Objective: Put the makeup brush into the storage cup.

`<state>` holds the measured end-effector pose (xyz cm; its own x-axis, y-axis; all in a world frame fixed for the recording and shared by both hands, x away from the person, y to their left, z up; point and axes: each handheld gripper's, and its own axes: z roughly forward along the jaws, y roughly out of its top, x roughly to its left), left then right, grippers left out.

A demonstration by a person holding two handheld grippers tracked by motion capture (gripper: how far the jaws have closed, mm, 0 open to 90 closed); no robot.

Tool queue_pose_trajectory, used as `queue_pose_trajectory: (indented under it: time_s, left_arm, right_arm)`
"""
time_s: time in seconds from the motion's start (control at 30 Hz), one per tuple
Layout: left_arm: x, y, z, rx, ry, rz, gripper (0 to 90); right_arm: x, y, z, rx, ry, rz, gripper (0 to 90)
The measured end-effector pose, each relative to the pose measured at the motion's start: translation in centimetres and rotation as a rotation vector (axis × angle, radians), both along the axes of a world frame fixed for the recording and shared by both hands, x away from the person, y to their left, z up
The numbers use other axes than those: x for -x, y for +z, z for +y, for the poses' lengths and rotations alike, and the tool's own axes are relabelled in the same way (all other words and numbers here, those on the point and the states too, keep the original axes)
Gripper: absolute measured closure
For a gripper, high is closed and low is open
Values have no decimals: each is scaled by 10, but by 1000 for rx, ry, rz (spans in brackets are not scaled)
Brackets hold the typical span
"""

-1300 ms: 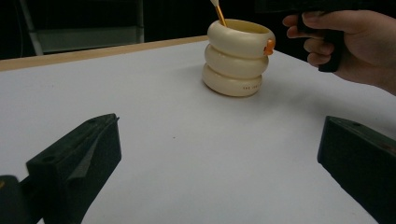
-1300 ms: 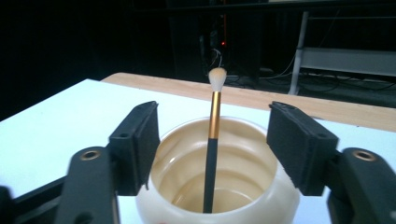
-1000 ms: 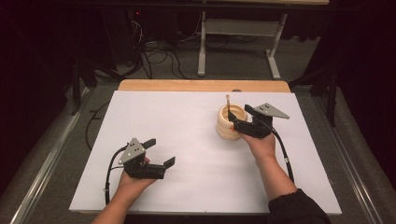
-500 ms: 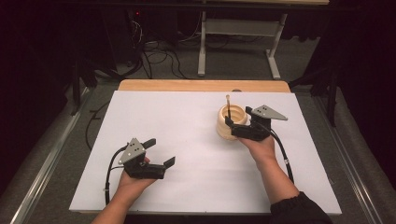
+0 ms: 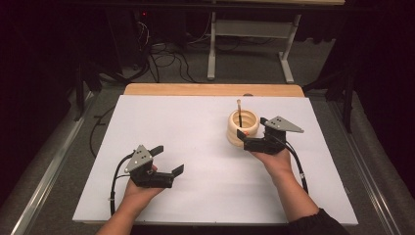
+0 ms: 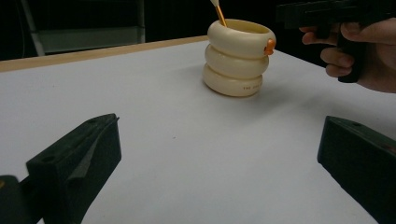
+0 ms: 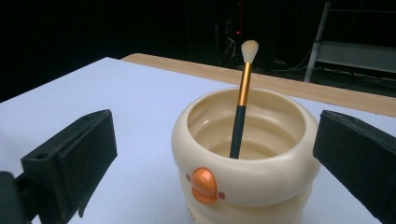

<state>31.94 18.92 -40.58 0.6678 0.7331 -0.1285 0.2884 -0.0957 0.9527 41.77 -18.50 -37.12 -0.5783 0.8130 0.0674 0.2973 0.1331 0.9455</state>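
**Right tongs letting go of the brush holder**

The right tongs (image 5: pixel 243 137) are standing wide around the cream holder (image 5: pixel 242 126), their jaws having just been opening, with the pot between them but the pads no longer pressing on it. The holder is sitting upright on the right half of the bench (image 5: pixel 195 147), a makeup brush (image 7: pixel 241 109) leaning inside it, bristle tip up. To finish this release cleanly, I would say the hand ought to be drawing straight back toward the person, keeping both jaws off the ribbed sides so the light pot is not dragged or tipped and the brush is not jolted over.

The left tongs (image 5: pixel 169 159) are resting near the front left, wide and holding nothing, well apart from the holder.

The bench is carrying a plain white sheet, a strip of bare wood showing along its far edge. Beyond it the room is lying dark, with cables (image 5: pixel 166 61) trailing over the floor and a metal frame (image 5: pixel 249 34) standing at the back
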Motion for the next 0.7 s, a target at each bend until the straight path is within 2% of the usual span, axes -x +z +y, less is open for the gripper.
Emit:
queue_pose_trajectory:
  time_s: [0.33, 0.5, 0.6, 0.7]
  left_arm:
    - [1, 0, -1, -6, 2, 1, 3]
    - [1, 0, 0, 0, 7, 2, 3]
    - [2, 0, -1, 2, 9, 4, 3]
    - [2, 0, -2, 2, 8, 5, 4]
  right_arm:
    - [17, -1, -12, 10, 11, -13, 11]
    - [30, 0, -20, 26, 16, -20, 11]
    - [40, 1, -25, 25, 25, -19, 11]
    - [51, 2, -30, 16, 26, -36, 11]
